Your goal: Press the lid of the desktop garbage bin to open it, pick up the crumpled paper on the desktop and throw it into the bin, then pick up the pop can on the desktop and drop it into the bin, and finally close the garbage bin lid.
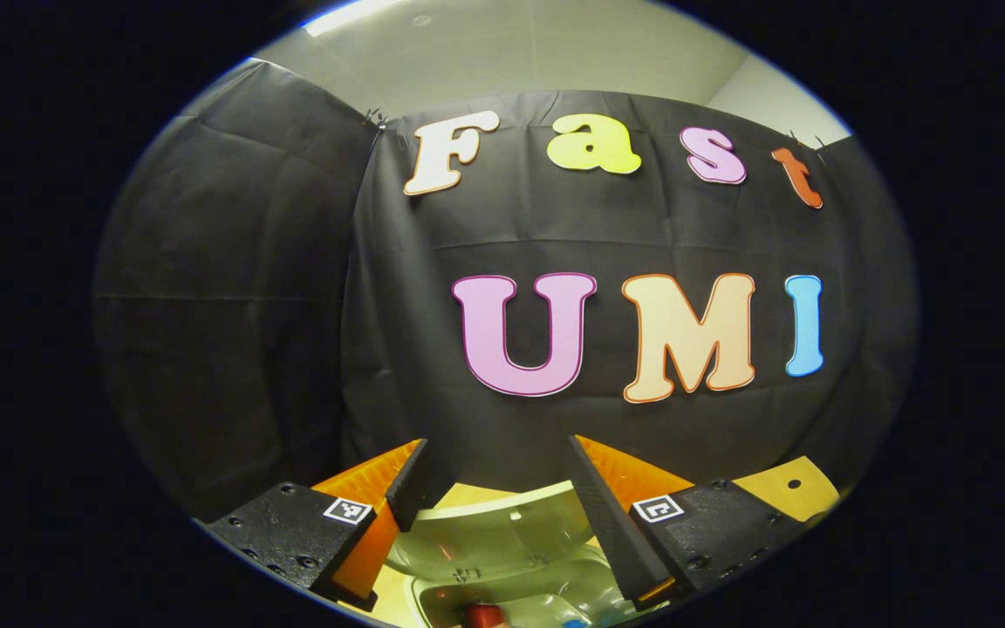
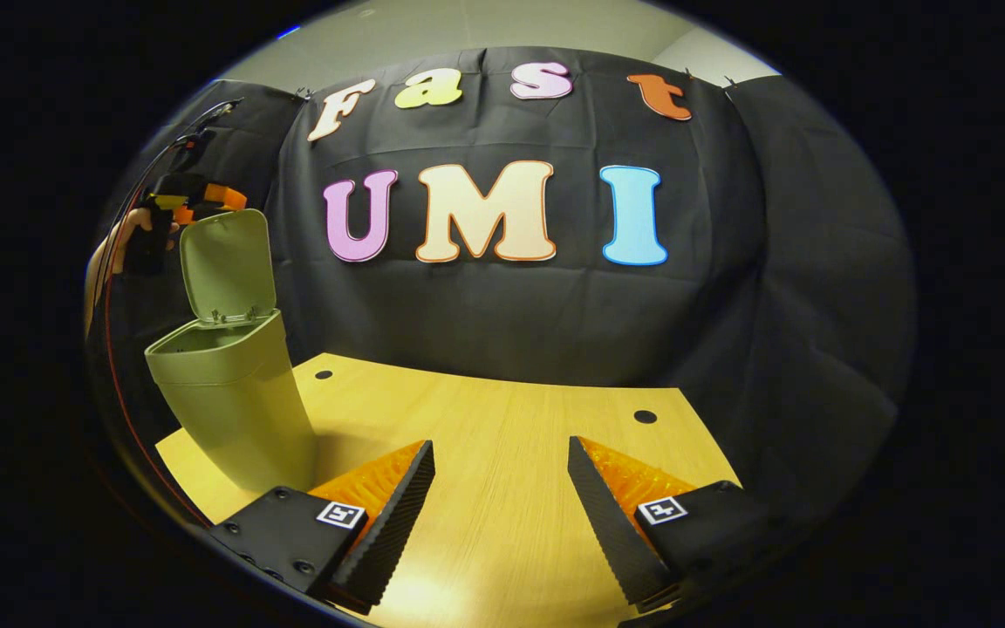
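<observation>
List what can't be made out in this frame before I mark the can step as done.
- Bin contents: in the right gripper view the wall hides the inside; in the left gripper view the bottom edge cuts it off.
- Red thing in the bin: cut by that edge, so can or not is unclear.
- Left gripper above the lid in the right gripper view: too small to judge its jaws.
</observation>
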`<state>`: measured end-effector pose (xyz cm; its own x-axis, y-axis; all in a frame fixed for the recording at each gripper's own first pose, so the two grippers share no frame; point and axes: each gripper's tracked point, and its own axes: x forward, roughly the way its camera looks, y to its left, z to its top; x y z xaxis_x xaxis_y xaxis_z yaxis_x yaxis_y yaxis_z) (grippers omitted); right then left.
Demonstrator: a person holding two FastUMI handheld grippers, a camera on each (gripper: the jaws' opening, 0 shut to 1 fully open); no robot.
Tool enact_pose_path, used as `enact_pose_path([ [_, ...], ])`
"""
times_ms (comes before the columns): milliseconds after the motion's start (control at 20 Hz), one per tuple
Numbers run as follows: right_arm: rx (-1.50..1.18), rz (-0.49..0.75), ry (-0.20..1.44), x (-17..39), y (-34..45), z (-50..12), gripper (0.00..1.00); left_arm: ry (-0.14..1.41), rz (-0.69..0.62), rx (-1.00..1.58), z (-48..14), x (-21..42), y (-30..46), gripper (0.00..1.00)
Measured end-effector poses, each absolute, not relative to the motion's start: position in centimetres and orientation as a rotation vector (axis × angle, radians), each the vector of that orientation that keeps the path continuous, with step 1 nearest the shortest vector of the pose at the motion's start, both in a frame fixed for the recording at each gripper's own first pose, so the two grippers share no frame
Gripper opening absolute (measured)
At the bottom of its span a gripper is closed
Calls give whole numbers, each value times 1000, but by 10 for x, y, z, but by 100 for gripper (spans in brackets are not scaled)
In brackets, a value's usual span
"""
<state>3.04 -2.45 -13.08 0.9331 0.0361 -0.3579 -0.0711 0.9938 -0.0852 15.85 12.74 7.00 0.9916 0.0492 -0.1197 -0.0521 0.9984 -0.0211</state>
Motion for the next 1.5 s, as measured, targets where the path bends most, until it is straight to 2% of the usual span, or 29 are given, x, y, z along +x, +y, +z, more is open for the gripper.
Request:
enact_pose_path([
  [700,-136,177,406,34,-8,-143,98,157,-63,22,-8,74,59,92],
  [850,-139,193,410,32,-5,-144,98,173,-56,29,-23,64,57,96],
  [1000,-146,198,412,29,-8,-146,98,183,-46,-9,-38,58,54,96],
  [1050,-148,200,414,28,-8,-145,98,190,-39,-28,-44,55,54,99],
  [1150,-165,192,412,28,-12,-146,98,213,-16,-59,-54,52,51,96],
  [1500,-149,193,433,32,-18,-151,98,321,-16,-30,-91,43,46,97],
])
